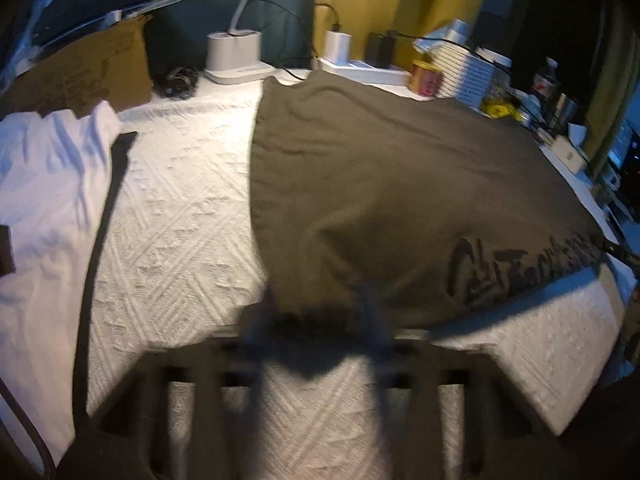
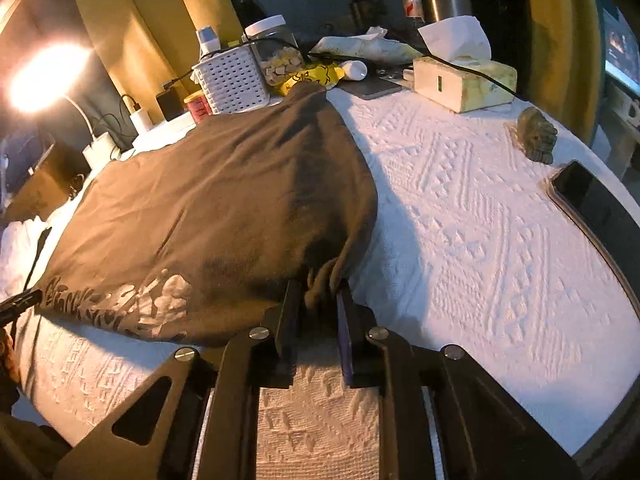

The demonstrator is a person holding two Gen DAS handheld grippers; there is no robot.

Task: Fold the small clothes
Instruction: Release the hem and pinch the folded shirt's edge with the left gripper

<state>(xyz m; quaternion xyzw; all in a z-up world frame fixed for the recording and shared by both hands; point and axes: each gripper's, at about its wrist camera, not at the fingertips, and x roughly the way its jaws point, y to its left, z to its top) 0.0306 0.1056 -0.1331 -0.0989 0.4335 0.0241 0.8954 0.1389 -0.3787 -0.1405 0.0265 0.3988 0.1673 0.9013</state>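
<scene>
An olive-brown T-shirt (image 1: 400,184) with dark lettering lies spread on a white textured cloth (image 1: 180,208). My left gripper (image 1: 316,312) is blurred by motion and shut on the shirt's near edge, which is lifted a little. In the right wrist view the shirt (image 2: 208,208) fills the left half. My right gripper (image 2: 320,288) is shut on a bunched corner of the shirt at its near right edge. The other gripper's tip (image 2: 20,302) shows at the far left, at the shirt's edge.
A white garment (image 1: 44,184) with a dark strap lies on the left. A cardboard box (image 1: 92,72), lamp base (image 1: 236,56), chargers, red tin (image 1: 426,78) and white basket (image 2: 232,80) line the back. A tissue box (image 2: 464,80), figurine (image 2: 536,136) and phone (image 2: 580,192) sit right.
</scene>
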